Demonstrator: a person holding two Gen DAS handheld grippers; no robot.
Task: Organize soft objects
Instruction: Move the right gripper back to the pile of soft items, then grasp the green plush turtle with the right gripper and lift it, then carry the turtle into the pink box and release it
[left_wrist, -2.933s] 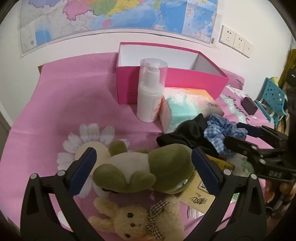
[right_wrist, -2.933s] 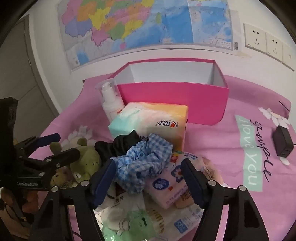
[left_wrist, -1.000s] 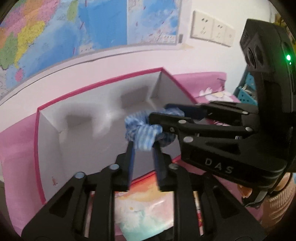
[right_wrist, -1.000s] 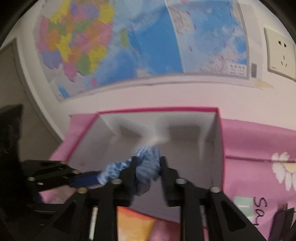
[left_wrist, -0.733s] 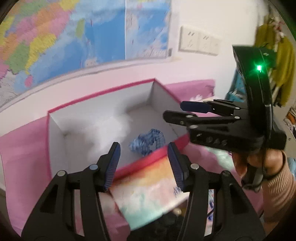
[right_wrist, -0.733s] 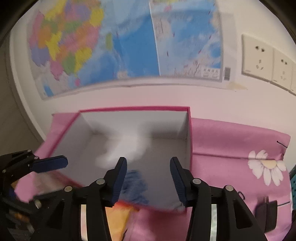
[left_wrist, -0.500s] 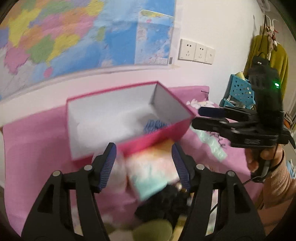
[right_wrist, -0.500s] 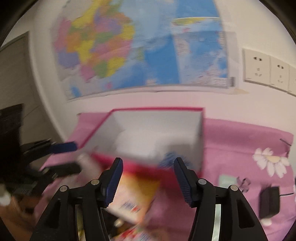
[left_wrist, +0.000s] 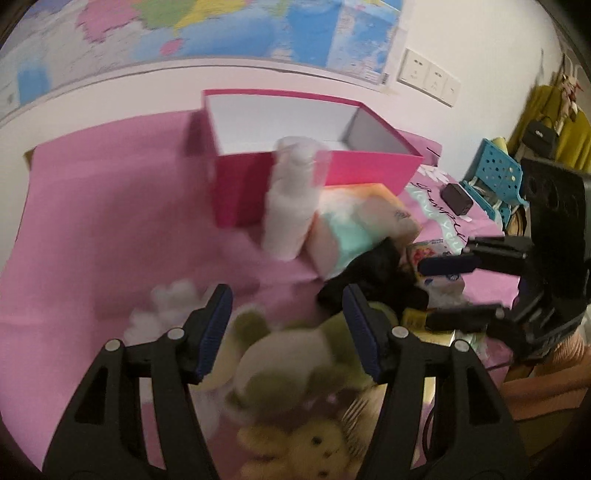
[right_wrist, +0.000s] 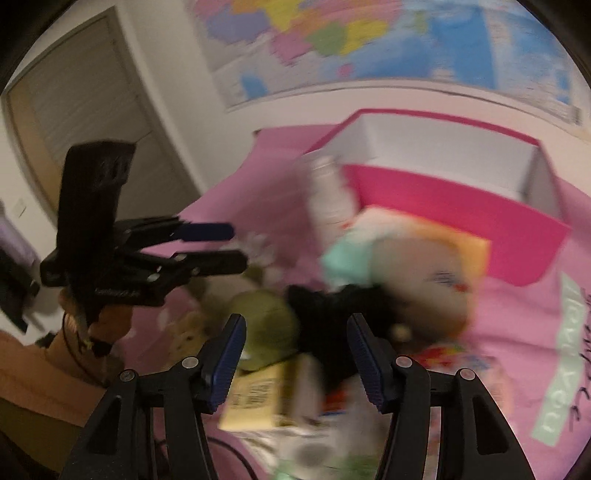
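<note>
Left wrist view: left gripper (left_wrist: 287, 328) and right gripper (right_wrist: 295, 356) both spread, empty. Green-and-white plush frog (left_wrist: 291, 354) lies near the pink cardboard box (left_wrist: 369, 168); probably light, squashy—pinch its belly.

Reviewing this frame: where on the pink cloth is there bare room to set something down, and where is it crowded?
Bare cloth lies left of the pink box and pump bottle. Crowded: the green plush, bunny, black fabric, tissue pack and packets bunch in front of the box, under the open left gripper and right gripper.
</note>
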